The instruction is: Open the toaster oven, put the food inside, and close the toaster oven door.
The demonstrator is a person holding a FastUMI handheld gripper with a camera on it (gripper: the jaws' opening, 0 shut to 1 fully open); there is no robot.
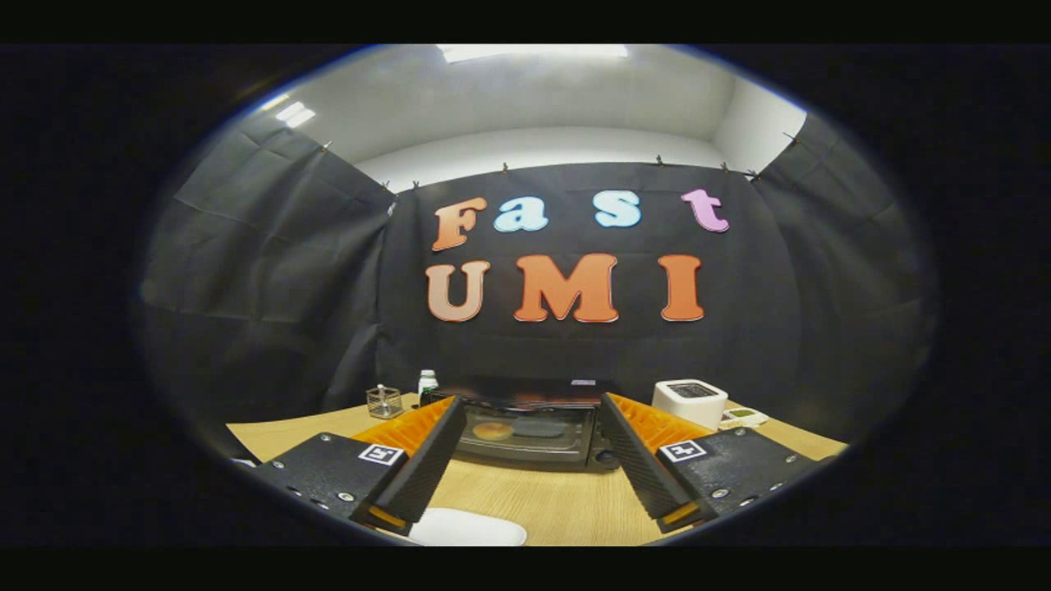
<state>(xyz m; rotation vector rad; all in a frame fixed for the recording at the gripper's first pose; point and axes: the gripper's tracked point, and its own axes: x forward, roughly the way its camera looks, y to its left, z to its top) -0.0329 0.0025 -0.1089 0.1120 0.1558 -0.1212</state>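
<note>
Two fingers of the gripper (530, 427) stand spread wide apart, pinching nothing, above a pale wooden table (542, 501). Beyond the left finger sit a small clear wire-framed holder (383, 401) and a white bottle (427, 382). Between the fingers, open tabletop runs up to the black toaster oven (530, 433), its glass door shut, with a round golden piece of food (493, 430) visible inside. Beyond the right finger stands a white boxy toaster (690, 401). A white rounded plate (468, 529) lies at the table's near edge.
</note>
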